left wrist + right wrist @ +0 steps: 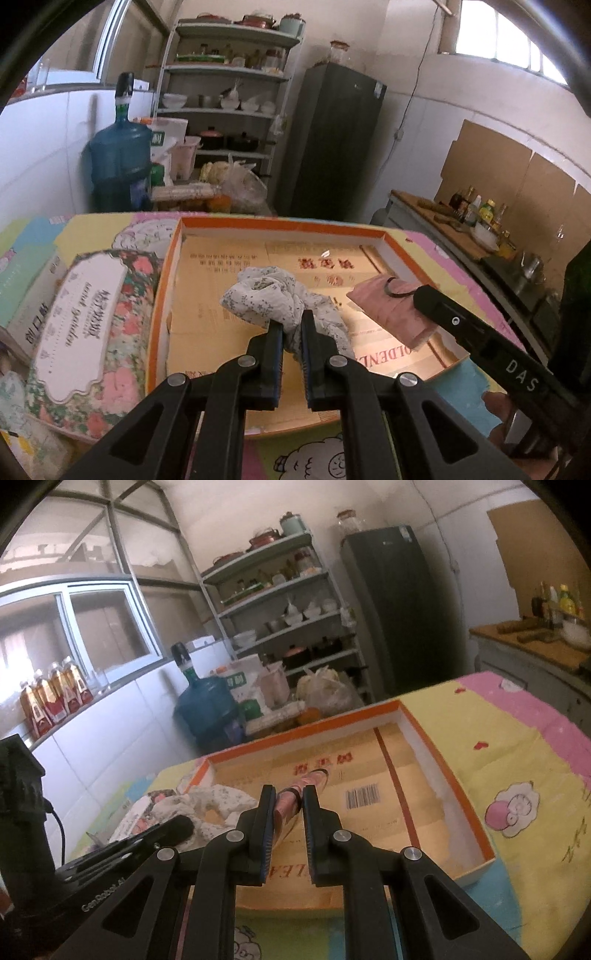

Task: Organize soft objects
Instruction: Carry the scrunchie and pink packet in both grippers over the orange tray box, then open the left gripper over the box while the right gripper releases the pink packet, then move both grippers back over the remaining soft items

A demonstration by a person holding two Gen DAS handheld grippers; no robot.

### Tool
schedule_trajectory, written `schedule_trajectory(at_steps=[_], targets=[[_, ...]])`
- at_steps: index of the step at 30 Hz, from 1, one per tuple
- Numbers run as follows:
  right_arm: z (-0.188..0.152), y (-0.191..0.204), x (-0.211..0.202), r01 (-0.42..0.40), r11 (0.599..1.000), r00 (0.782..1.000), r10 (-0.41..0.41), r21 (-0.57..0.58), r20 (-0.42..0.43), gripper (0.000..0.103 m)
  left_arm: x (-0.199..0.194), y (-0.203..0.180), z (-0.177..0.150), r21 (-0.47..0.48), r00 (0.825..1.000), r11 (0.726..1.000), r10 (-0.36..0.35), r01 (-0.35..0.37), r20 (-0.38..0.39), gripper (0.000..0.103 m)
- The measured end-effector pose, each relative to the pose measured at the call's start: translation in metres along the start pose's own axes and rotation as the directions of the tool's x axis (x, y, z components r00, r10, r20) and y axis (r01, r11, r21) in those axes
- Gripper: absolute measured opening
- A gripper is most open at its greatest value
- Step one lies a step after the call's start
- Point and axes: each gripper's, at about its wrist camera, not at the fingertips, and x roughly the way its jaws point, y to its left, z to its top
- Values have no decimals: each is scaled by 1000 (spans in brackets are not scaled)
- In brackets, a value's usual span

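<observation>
Left gripper (291,325) pinching crumpled white floral cloth (273,295), right gripper (289,801) clamping folded pink cloth (295,794), both low over orange-rimmed shallow cardboard tray (280,221).

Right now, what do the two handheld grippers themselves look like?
Both the left gripper and the right gripper are matte black, with angular linkage arms that have triangular cutouts, silver round pivot pins, and blue ribbed pads on the inner faces. White lettering marks their bodies. A black cable runs beside the left unit.

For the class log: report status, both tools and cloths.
Left tool shut on floral cloth. Right tool shut on pink cloth. Both over orange-rimmed box. Nothing blocking.
</observation>
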Motion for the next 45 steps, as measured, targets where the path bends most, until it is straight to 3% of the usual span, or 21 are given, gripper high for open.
schedule_trajectory(at_steps=[9,12,13,14,17,27,31,35,45], targets=[[-6,-13,13,5,999,998,-2,52,-60,18,16,5,-2,-29,998,999,10,-12,-67,14],[-6,-12,13,2,999,998,1,46,-66,21,15,3,-2,-24,998,999,28,-30,-57,29],[-6,-12,13,8,999,998,-5,46,-67,22,14,2,-2,-20,998,999,37,-38,-49,39],[-6,-11,14,9,999,998,-6,47,-68,31,12,1,-2,-14,998,999,44,-45,-38,50],[-6,-11,11,28,999,998,-25,44,-57,46,6,-2,-2,-2,998,998,62,-62,-15,64],[-5,0,-7,69,998,998,-69,-1,-11,49,-13,-5,1,17,997,997,74,-74,21,66],[-4,11,-19,104,994,994,-104,-29,15,53,-32,-7,3,25,995,997,70,-72,77,80],[-4,24,-33,147,987,988,-144,-62,54,58,-53,-10,3,52,987,994,84,-92,140,84],[-10,63,-58,169,979,983,-158,-111,95,61,-108,7,-2,49,971,994,85,-99,223,84]])
